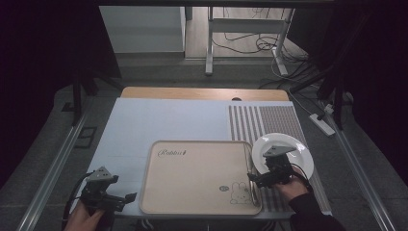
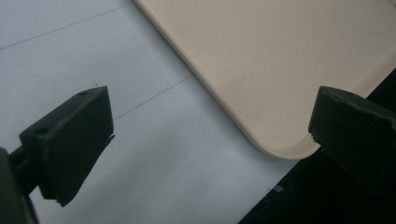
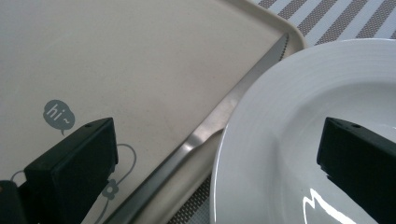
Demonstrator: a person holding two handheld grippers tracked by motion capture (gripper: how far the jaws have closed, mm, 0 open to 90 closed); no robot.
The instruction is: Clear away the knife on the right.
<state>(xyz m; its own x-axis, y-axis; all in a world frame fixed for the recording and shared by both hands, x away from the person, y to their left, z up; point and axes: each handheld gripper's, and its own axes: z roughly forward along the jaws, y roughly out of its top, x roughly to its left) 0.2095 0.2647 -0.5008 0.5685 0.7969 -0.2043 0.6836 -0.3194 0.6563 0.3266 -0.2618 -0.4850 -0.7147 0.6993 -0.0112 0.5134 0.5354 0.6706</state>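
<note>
From up high, everything sits around the beige tray (image 1: 197,175) with the little rabbit print. The white plate (image 1: 293,147) is just off the tray's right edge, on the striped placemat (image 1: 262,120), and the right gripper (image 1: 262,179) hovers over the plate's near-left rim, right by the tray's right side. The left gripper (image 1: 126,198) is off the tray's near-left corner, above the pale blue mat (image 1: 159,120), jaws pointing toward the tray.

Left gripper view: its two black jaws are spread wide with nothing between them but the mat and the tray's rounded corner (image 2: 280,149). One jaw hangs over the mat, the other sits past the tray's corner.

Right gripper view: jaws wide apart here too, not clamped on anything. One jaw is over the tray near the rabbit doodle, the other over the plate (image 3: 299,130). A table knife (image 3: 224,112) lies along the tray's right rim, and the plate's edge overlaps it.
</note>
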